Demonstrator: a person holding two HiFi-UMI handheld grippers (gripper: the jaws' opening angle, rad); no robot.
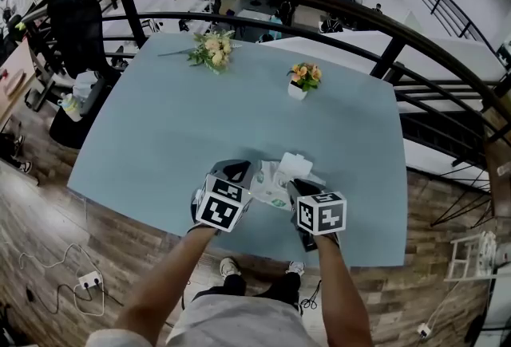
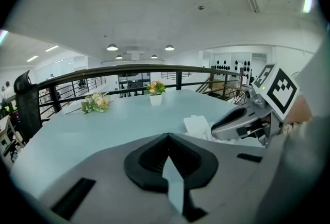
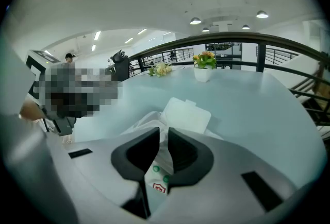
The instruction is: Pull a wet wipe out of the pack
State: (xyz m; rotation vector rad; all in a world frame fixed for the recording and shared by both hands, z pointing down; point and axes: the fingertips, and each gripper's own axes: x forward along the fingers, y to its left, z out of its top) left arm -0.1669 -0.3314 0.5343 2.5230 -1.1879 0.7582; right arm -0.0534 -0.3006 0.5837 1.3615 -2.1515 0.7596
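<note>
**A:** Looking at the right claw [image 3: 163,131], what does it hold?

**B:** It is almost closed on the wet wipe [image 3: 154,121]. The left claw [image 2: 168,134] is closed and empty. I think the next move is a steady pull upward.

**A:** And the pack [image 1: 271,187]?

**B:** It is at the middle of the near edge of the desk [image 1: 200,114]. Its lid [image 3: 188,114] opens toward the far edge, and its long axis seems to follow the near edge.

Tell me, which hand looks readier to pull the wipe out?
Right. The right hand-held gripper pinches the wet wipe above the pack; the left hand-held gripper is shut, empty, beside it.
</note>
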